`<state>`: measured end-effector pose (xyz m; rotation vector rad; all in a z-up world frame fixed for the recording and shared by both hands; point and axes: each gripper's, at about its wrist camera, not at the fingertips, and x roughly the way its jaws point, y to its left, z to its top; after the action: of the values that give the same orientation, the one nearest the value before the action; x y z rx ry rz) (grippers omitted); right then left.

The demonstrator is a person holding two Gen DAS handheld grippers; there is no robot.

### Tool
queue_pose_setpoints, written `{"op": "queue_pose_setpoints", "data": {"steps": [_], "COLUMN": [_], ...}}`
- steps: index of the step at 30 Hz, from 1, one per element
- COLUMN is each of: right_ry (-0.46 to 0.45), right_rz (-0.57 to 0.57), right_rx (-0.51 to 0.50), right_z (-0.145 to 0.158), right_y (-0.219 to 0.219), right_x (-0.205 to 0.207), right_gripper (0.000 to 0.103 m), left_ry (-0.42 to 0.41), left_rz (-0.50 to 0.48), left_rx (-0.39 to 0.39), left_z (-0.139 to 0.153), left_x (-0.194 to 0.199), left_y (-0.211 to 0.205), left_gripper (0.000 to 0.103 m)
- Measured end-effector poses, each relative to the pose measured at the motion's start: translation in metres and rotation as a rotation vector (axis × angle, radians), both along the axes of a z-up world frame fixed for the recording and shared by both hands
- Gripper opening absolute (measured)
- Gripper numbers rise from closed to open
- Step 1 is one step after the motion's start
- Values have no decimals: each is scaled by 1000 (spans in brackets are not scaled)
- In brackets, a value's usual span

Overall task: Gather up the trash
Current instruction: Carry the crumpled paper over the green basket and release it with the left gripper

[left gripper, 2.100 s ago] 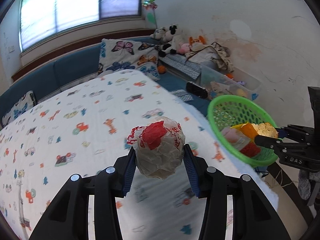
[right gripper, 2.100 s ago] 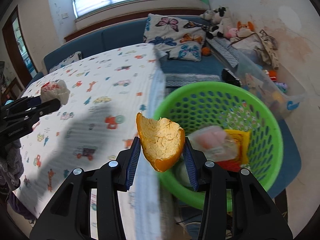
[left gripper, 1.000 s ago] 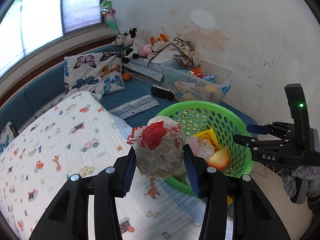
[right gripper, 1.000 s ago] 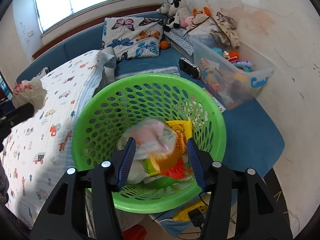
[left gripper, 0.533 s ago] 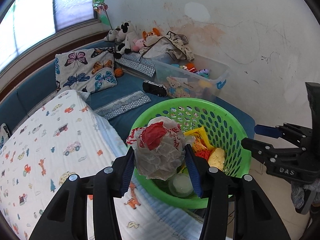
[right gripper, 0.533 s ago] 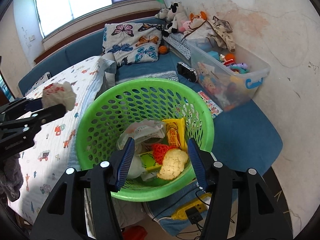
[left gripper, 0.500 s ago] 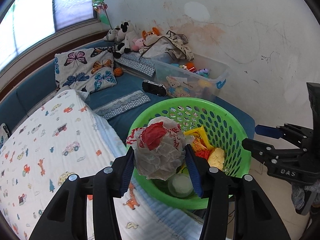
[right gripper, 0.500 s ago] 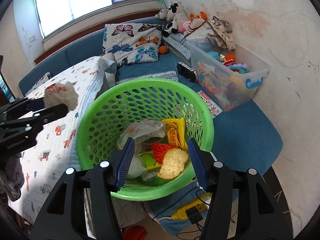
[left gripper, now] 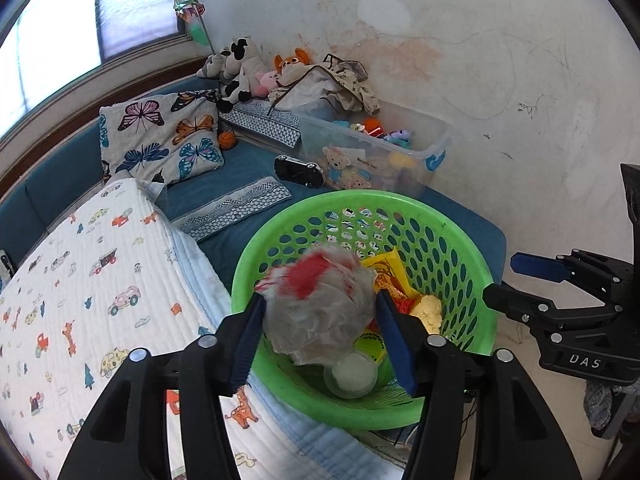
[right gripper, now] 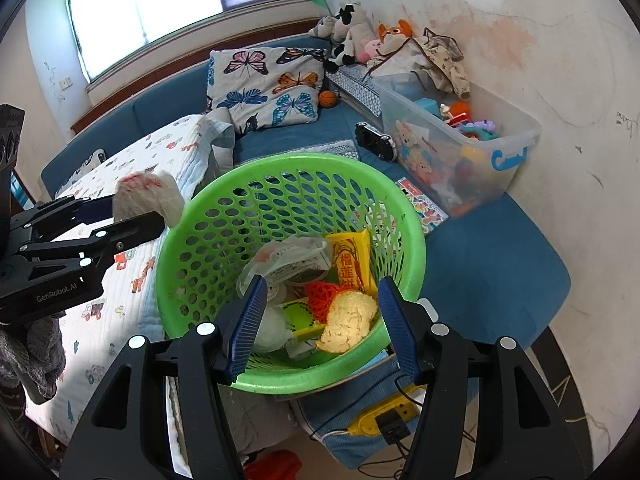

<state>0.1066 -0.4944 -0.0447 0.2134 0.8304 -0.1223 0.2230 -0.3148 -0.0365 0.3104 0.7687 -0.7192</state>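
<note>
A crumpled paper ball with red print [left gripper: 316, 312] hangs blurred between the pads of my left gripper [left gripper: 320, 320], just over the near rim of the green basket [left gripper: 360, 200]. The jaws are opening and the ball is slipping free. In the right wrist view the ball [right gripper: 148, 196] sits at the tips of the left gripper [right gripper: 136, 212], beside the basket's left rim [right gripper: 288, 158]. My right gripper [right gripper: 322, 284] stands open and empty above the basket. Inside lie an orange peel [right gripper: 348, 320], a yellow wrapper [right gripper: 350, 260] and other trash.
The bed with a cartoon-print quilt [left gripper: 100, 280] runs up to the basket's left side. Behind the basket stand a clear toy bin [left gripper: 380, 152] and a butterfly pillow [left gripper: 160, 140]. A yellow power strip [right gripper: 384, 416] with cords lies on the floor below.
The left gripper carried the paper ball from the bed to above the basket, and its jaws have now widened. The right gripper dropped the orange peel into the basket and stays open there.
</note>
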Motion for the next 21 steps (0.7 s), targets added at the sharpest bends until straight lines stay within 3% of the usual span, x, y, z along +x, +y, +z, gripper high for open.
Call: {"op": "queue_pose_setpoints", "data": {"steps": [9, 21], "right_ry": [-1, -25], "right_rz": [-1, 19], "right_rx": [2, 9], "right_z": [0, 8], "right_y": [1, 18], "right_x": [-2, -14], "right_gripper": [59, 61], "left_ry": [-8, -60], "left_rz": [-2, 30], "left_rx": [-20, -29], "left_z": [3, 16], "left_x": [-5, -20], "left_y": [3, 34], "left_gripper": [70, 77]}}
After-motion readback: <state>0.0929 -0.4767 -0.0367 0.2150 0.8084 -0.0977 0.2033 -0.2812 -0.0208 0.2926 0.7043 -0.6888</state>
